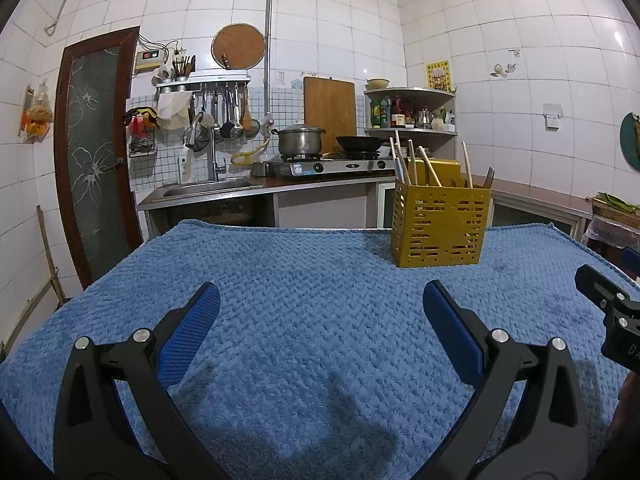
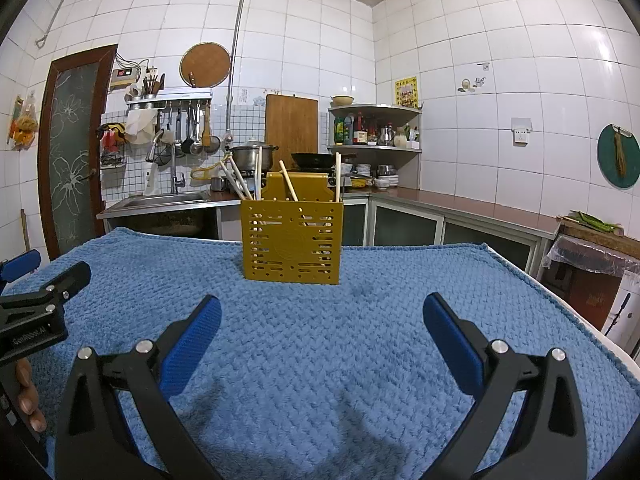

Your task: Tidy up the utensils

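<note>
A yellow slotted utensil holder [image 1: 440,224] stands on the blue towel [image 1: 304,280] toward the far right in the left wrist view, and at the far middle in the right wrist view [image 2: 293,240]. Several wooden chopsticks [image 1: 408,162] stick out of it, also seen in the right wrist view [image 2: 289,186]. My left gripper [image 1: 321,304] is open and empty, low over the towel, well short of the holder. My right gripper [image 2: 322,316] is open and empty, facing the holder from the near side.
The blue towel [image 2: 360,340] covers the table. Behind it run a sink [image 1: 208,188], a gas stove with a pot [image 1: 300,140] and a wok [image 1: 358,143], and a corner shelf of bottles [image 2: 372,128]. A wrapped crate [image 2: 592,256] stands at the right.
</note>
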